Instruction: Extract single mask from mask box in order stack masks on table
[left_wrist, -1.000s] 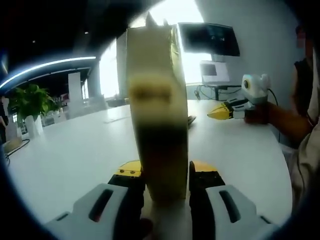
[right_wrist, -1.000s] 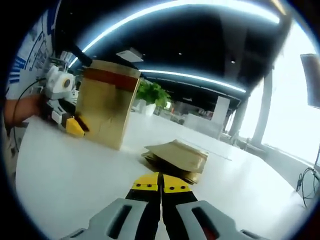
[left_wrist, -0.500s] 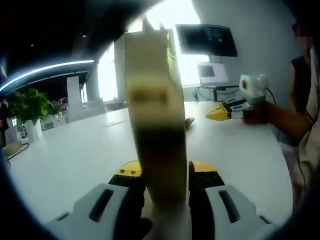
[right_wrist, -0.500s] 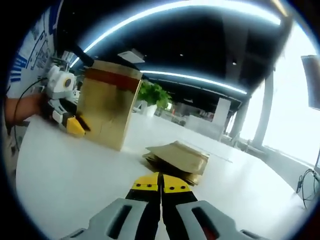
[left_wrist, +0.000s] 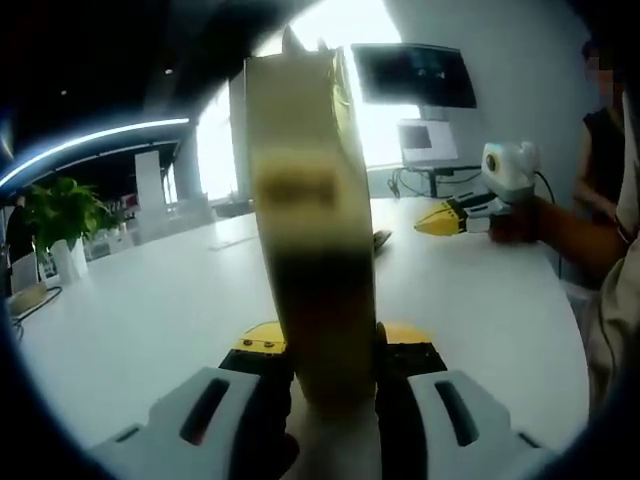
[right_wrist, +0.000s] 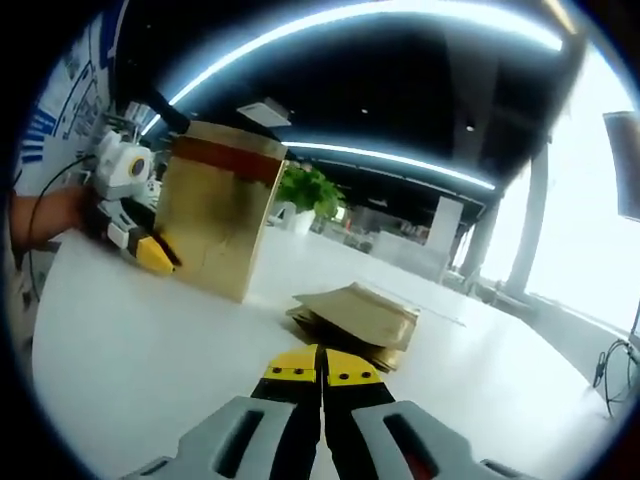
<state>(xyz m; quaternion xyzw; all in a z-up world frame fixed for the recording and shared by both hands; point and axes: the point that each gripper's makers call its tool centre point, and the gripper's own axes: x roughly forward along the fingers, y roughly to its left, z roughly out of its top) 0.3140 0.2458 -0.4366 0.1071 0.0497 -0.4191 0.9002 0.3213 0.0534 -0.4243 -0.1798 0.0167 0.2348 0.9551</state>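
Left tool (left_wrist: 330, 350) clamps mask box (left_wrist: 312, 220); right tool (right_wrist: 322, 375) closed, empty, facing mask stack (right_wrist: 355, 318).

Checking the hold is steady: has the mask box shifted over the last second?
No. The mask box stands just left of the plant, clamped by the left tool.

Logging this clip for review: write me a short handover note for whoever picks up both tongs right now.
Left tongs: shut on the upright golden-brown cardboard mask box, steadying it on the white table.
Right tongs: shut, empty, held above the table short of the pile.
Flat tan mask packets lie stacked beside the box.
Done: some packets stacked.
Left: probably draw the next one from the box and add it to the pile.
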